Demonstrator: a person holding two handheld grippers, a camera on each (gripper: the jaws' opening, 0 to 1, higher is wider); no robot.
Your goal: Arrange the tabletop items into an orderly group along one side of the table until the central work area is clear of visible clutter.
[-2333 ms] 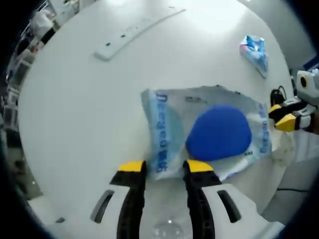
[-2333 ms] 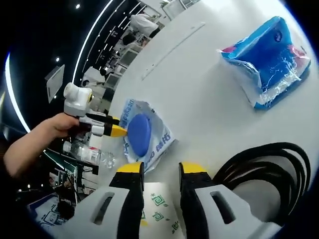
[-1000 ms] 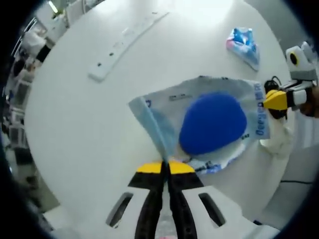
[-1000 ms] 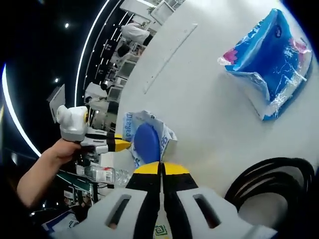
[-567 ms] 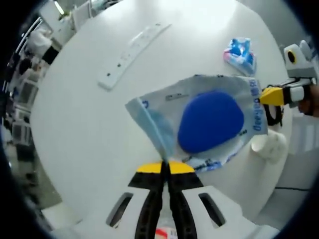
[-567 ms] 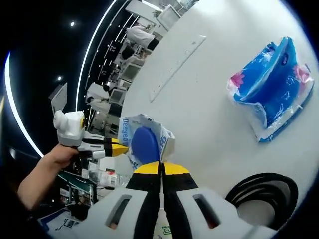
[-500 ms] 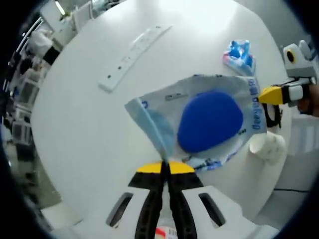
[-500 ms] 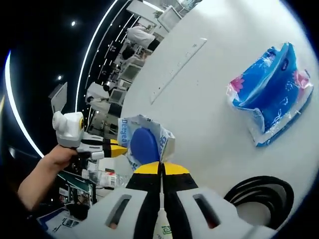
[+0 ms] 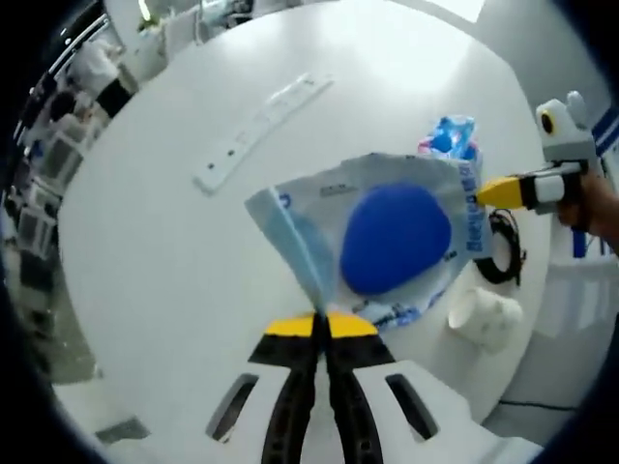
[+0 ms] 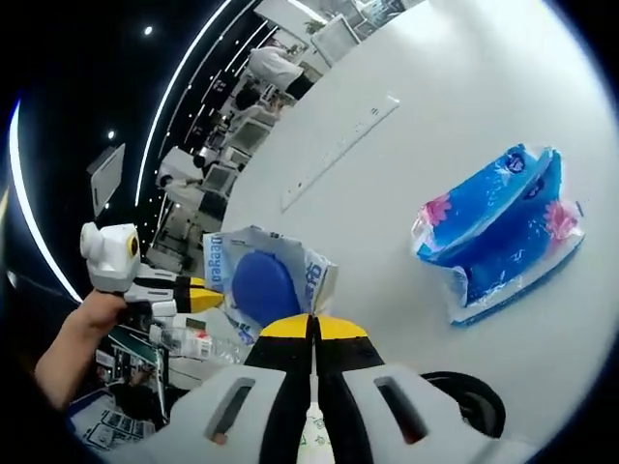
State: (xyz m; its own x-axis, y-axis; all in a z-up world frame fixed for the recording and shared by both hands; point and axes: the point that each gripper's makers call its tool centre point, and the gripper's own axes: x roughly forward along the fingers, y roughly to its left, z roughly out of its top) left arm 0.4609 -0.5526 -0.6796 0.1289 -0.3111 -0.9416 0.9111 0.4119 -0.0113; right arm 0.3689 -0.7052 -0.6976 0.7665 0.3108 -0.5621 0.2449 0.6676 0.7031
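1. bench (image 9: pixel 145 261): round, white top, seen in both views; its edge curves along the near side of the left gripper view.
2. clear bag (image 9: pixel 382 246) with blue lettering and a round blue pad (image 9: pixel 395 239) inside: lifted off the bench and stretched between the two tools. in the right gripper view the bag (image 10: pixel 263 282) hangs just beyond the jaw tips, blue pad (image 10: pixel 263 284) facing the camera.
3. left tool (image 9: pixel 319 325): yellow-tipped jaws pressed together, clamped on the near corner of the bag. in the right gripper view the left tool (image 10: pixel 205 303) comes in from the left, gripped by a hand (image 10: pixel 82 324), its tip at the bag's left edge.
4. right tool (image 10: pixel 311 328): jaws together, pinching the lower edge of the bag. in the left gripper view the right tool (image 9: pixel 491 191) enters from the right, yellow tip touching the bag's far right edge.
5. blue tissue pack (image 10: pixel 501 232): lying on the bench to the right of the bag, well apart from it; partly hidden behind the bag's top edge in the left gripper view (image 9: pixel 447 135).
6. white power strip (image 9: pixel 261 130): long, flat on the far side of the bench, apart from the other items; also in the right gripper view (image 10: pixel 338 152).
7. black coiled cable (image 9: pixel 503 256): on the bench at the right, just beyond a white cup (image 9: pixel 484 317) near the edge.
8. plastic bottle (image 10: pixel 184 341): lying below the left tool, beside the hand.
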